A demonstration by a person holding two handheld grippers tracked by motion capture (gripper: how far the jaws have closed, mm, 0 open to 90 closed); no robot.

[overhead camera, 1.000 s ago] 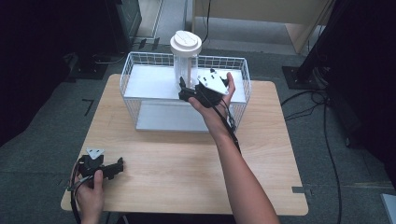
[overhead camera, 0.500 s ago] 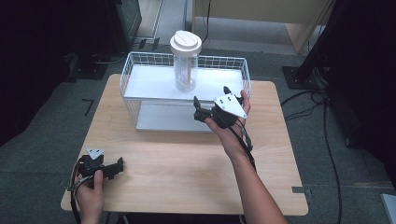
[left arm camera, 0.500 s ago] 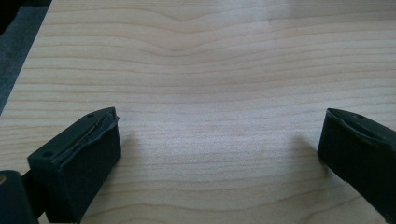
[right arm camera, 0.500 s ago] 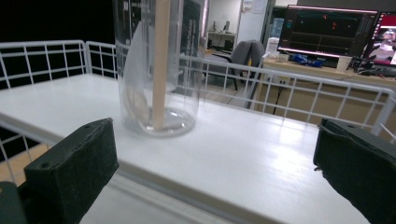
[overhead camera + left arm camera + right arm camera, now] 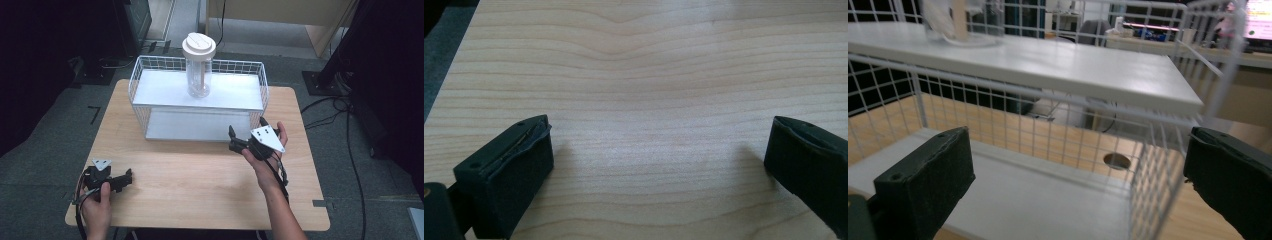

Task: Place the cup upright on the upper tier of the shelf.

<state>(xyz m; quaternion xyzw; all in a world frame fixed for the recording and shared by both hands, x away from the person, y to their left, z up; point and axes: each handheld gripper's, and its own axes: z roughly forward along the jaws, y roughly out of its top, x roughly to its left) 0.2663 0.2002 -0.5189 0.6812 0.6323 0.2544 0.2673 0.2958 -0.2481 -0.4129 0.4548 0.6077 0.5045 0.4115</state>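
Observation:
A clear jar [image 5: 198, 67] with a white lid stands upright on the upper shelf [image 5: 235, 95] of a white wire rack [image 5: 137, 105] at the back of the wooden table [image 5: 200, 190]. My right gripper [image 5: 232, 139] is held open in front of the rack's right half, apart from the jar, with nothing between its jaws. In the right gripper view the gripper [image 5: 1078, 185] faces the rack's two shelves, and the jar's base [image 5: 963, 22] is at the top left. My left gripper [image 5: 127, 179] rests open near the table's front left corner, its jaws wide over bare wood [image 5: 654, 100].
The rack's lower shelf [image 5: 1038, 200] is a white board behind wire mesh. Dark floor, cables [image 5: 350, 150] and black equipment surround the table. A round hole [image 5: 1116, 160] in the tabletop shows through the rack.
My right gripper has drawn back from the jar on the upper shelf, down and toward the person, to the rack's front. The jar stayed in place. The left gripper has not moved.

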